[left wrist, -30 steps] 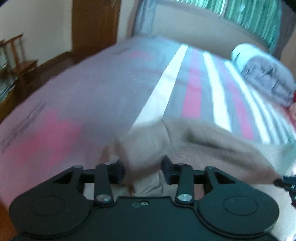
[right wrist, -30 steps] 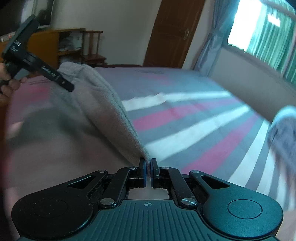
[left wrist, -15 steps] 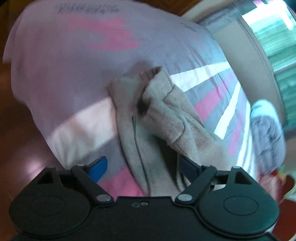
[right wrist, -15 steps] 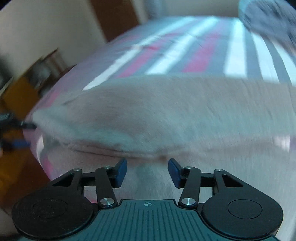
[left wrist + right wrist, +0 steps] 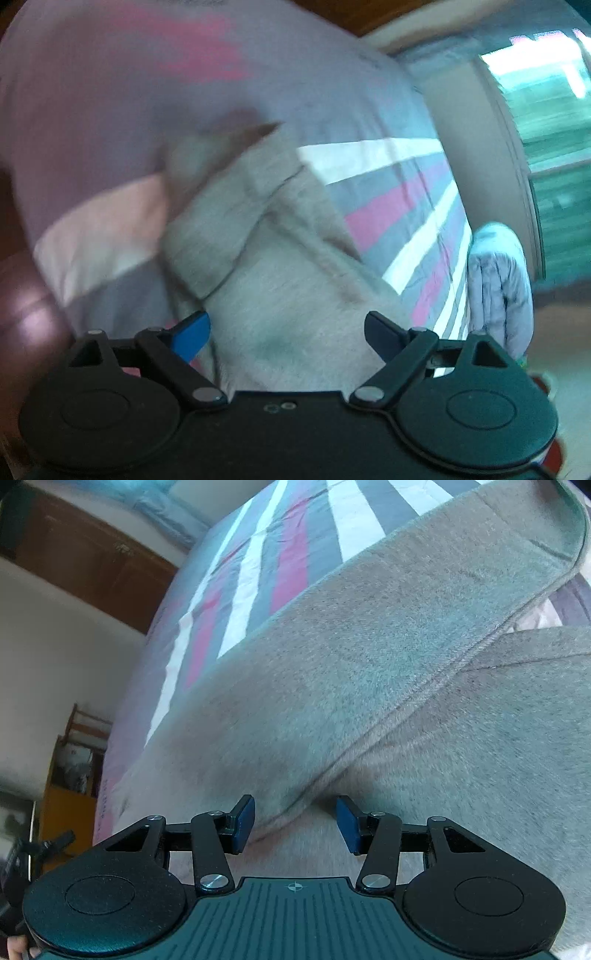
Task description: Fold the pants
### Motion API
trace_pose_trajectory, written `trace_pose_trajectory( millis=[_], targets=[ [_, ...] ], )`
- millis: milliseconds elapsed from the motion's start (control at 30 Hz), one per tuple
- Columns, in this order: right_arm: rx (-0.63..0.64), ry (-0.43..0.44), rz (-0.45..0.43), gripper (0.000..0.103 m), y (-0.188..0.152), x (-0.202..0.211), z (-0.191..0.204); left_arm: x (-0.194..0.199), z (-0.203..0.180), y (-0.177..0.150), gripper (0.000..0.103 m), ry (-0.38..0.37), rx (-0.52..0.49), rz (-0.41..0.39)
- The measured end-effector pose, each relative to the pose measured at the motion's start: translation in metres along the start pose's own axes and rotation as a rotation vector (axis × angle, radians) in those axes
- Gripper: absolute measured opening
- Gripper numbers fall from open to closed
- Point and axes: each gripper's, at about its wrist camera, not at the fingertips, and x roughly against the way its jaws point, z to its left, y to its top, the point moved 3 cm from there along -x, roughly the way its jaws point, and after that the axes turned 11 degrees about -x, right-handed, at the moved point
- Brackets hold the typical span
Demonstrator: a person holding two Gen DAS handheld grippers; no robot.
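Releasing a fold: left gripper [image 5: 286, 334] fingers wide, right gripper [image 5: 295, 821] part-open, both having just opened, pants [image 5: 369, 701] between them ungripped on the bed [image 5: 284, 554]; next, regrip an edge

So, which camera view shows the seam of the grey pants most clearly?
The right wrist view. There the pants fill the frame in sharp focus, and the stitched seam runs diagonally across them. The left wrist view shows the pants from farther off, lying on the striped bed, but motion blur hides the stitching.
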Motion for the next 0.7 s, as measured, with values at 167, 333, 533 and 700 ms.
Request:
trace_pose_trajectory(
  millis=[167, 333, 533, 700],
  targets=[
    [-0.058, -0.002, -0.051, 0.049, 0.005, -0.015, 0.003, -0.013, 0.014, -0.006, 0.082, -0.004, 0.043, 0.027],
    [-0.069, 0.008, -0.039, 0.006, 0.006, -0.02, 0.006, -0.016, 0.008, 0.003, 0.063, 0.02, 0.007, -0.041],
    [-0.024, 0.064, -0.095, 0.004, -0.002, -0.004, 0.009, -0.012, 0.002, 0.02, 0.009, 0.043, -0.065, -0.104],
    [0.079, 0.147, -0.126, 0.004, -0.015, 0.027, 0.044, 0.006, -0.03, 0.064, 0.003, 0.012, -0.195, -0.165]
  ],
)
